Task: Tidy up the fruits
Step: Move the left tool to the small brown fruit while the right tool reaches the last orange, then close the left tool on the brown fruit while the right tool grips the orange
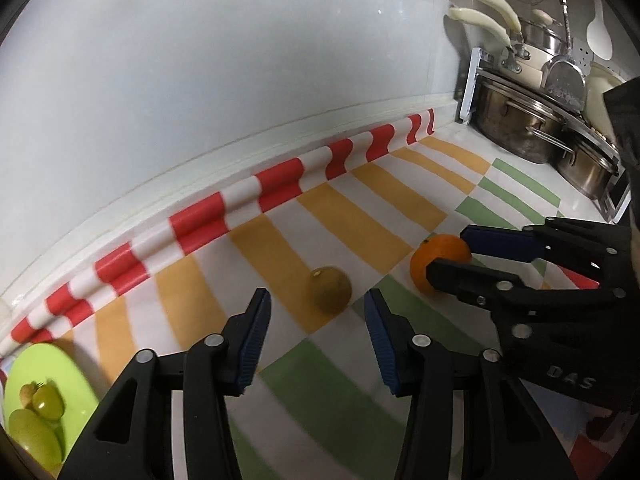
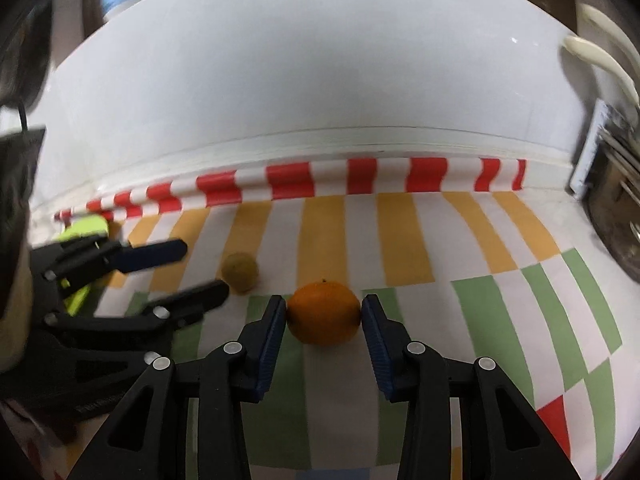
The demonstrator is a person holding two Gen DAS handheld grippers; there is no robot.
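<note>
A round orange [image 2: 324, 314], stem end up, sits on the striped tabletop [image 2: 404, 240]. Near it lies a dull brown-green kiwi [image 1: 330, 289]. Well apart, a lime-green plate [image 1: 60, 364] holds green grapes [image 1: 38, 420].

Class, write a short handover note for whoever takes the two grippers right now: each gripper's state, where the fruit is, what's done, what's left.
Right gripper: pads either side of the orange, at or near its skin; firm grip unclear, orange on the cloth.
Left gripper: open, aimed at the brownish fruit, not touching.
Green plate far left holds green fruits.
Done: some fruit plated.
Left: close on both fruits, probably move them to the plate.
</note>
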